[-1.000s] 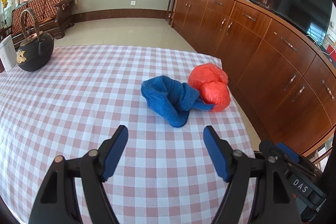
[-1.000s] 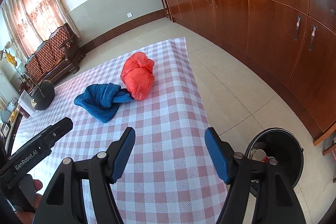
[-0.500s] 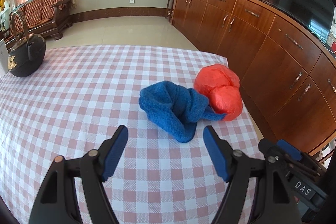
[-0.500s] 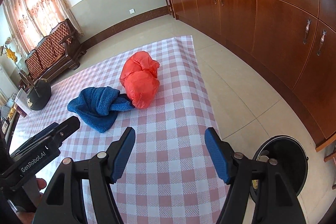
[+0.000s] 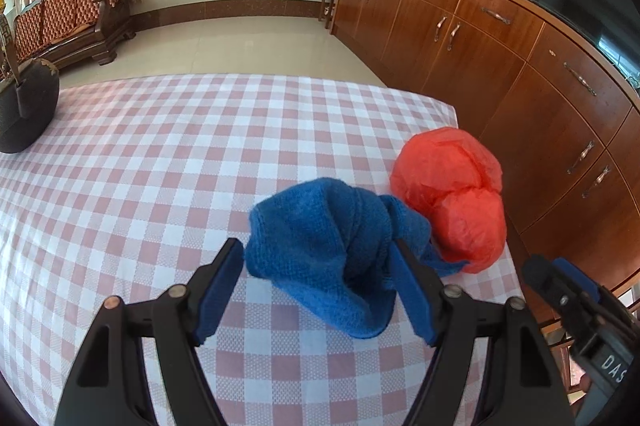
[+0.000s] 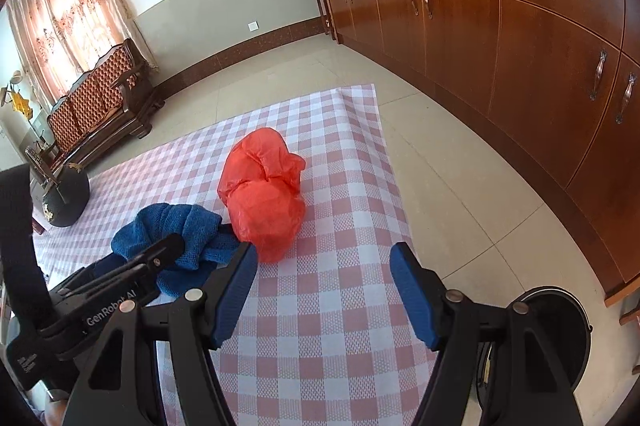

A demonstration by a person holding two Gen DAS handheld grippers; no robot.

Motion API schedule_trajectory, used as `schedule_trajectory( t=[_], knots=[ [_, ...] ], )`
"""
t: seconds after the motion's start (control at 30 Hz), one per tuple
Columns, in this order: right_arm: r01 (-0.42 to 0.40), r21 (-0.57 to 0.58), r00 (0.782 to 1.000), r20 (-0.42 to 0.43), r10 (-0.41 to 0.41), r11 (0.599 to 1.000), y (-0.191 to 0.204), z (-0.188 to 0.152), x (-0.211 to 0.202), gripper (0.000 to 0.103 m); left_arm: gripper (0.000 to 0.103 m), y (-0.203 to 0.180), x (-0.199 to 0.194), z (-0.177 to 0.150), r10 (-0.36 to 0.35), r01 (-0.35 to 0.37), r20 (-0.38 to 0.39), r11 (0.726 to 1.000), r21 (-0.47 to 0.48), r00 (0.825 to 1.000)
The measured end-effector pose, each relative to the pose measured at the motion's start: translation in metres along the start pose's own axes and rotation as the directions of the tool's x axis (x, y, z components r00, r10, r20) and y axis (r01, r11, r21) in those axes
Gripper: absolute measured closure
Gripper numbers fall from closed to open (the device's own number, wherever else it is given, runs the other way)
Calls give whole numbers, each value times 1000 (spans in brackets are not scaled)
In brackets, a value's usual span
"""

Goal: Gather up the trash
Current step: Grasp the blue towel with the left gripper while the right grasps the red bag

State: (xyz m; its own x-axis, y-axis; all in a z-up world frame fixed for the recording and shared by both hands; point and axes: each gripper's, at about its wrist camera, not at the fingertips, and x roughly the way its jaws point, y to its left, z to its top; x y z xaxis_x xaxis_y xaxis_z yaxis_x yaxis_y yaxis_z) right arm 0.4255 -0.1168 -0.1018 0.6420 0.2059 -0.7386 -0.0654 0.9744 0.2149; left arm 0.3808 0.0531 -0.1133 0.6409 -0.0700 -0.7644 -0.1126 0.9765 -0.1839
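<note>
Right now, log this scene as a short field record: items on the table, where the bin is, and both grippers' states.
surface: table with pink-and-white checked cloth
trash: crumpled red plastic bag, near the table's right edge
cloth: blue towel, bunched, touching the bag
other item: black kettle, far left of the table
bin: black trash bin, on the floor right of the table
left gripper: open, fingers either side of the towel, not pressing
right gripper: open, nothing between its fingers
</note>
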Motion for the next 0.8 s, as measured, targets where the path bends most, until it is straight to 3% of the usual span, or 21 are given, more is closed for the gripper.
schedule_trajectory(
  t=[0.2, 0.23, 0.27, 0.37, 0.63, 0.73, 0.8],
  knots=[
    [-21, -24, 1000, -1, 21, 999, 10, 11, 14, 33, 28, 8, 7, -3, -14, 14, 8, 1000, -11, 1000],
    [-24, -29, 1000, -3, 24, 999, 13, 13, 17, 33, 39, 9, 7, -4, -22, 22, 15, 1000, -7, 1000],
    [-28, -32, 1000, -4, 28, 999, 15, 15, 21, 33, 58, 10, 6, -3, -33, 33, 20, 999, -2, 999],
    [-30, -38, 999, -14, 30, 999, 21, 21, 32, 32, 74, 14, 5, -1, -45, 45, 27, 999, -7, 999],
    [-51, -57, 997, -59, 47, 997, 34, 27, 63, 35, 83, 34, -10, -3, -35, 35, 68, 999, -11, 997],
    [-70, -63, 996, -64, 66, 996, 39, 27, 67, 53, 83, 36, -13, -4, -20, 19, 78, 1000, 8, 997],
    [-70, -80, 996, -60, 66, 994, 44, 26, 68, 59, 83, 38, -13, -5, -23, 23, 71, 1000, 4, 997]
  ],
)
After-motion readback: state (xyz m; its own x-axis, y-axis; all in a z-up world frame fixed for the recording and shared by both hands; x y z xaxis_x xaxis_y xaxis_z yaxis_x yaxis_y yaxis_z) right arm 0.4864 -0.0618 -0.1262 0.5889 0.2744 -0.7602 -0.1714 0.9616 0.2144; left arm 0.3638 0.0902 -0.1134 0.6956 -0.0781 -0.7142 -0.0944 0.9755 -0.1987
